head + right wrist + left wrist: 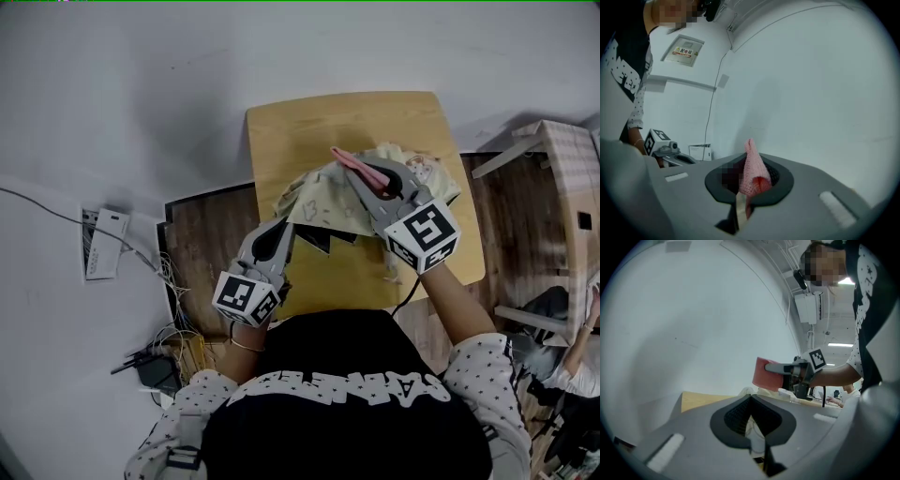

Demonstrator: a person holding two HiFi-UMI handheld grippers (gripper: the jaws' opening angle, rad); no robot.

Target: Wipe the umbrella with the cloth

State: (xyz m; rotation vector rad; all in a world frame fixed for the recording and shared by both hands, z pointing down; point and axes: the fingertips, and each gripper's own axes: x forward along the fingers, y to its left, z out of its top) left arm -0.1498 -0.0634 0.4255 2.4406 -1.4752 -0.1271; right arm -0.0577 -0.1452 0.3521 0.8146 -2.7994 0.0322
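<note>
- Umbrella [323,202], cream with small prints, lies collapsed and crumpled on the small wooden table [300,127], its fabric spread from the middle toward the right edge.
- The left gripper [292,224] points level at the umbrella's near-left edge. Its jaws are pressed together on a pale fold that looks to be the umbrella's fabric, though only a sliver shows between them.
- The right gripper [356,176] is raised over the umbrella and tilted slightly down, with its jaws clamped tight on the pink cloth [342,157].
- The cloth has a netted weave and sticks out past the jaw tips in a narrow peak. From the head view I cannot tell whether it touches the umbrella below.
- A white power strip [103,242] and tangled cables [173,342] lie on the floor left of the table.
</note>
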